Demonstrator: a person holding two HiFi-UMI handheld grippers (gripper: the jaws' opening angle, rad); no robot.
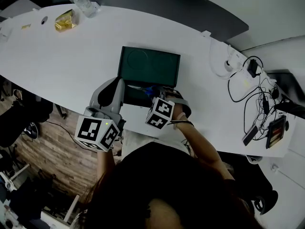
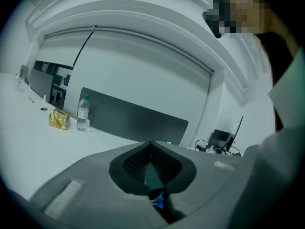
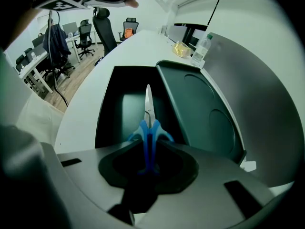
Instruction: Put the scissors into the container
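Observation:
A dark green container (image 1: pixel 128 101) stands near the white table's front edge, its lid (image 1: pixel 148 66) folded back flat behind it. My right gripper (image 1: pixel 153 95) is shut on the blue handles of the scissors (image 1: pixel 142 88). In the right gripper view the scissors (image 3: pixel 148 123) stick straight out from the jaws, blades over the container's open tray (image 3: pixel 119 111), with the lid (image 3: pixel 202 111) to the right. My left gripper (image 1: pixel 121 84) is at the tray's left wall. In its own view the tips (image 2: pixel 151 147) meet over a green wedge of the container (image 2: pixel 151 175).
A water bottle (image 1: pixel 82 1) and a gold packet (image 1: pixel 65 20) lie at the table's far left. Cables and chargers (image 1: pixel 250 78) and a tablet (image 1: pixel 277 130) crowd the right end. Wooden floor and office chairs (image 3: pixel 102 25) lie beyond the table's near edge.

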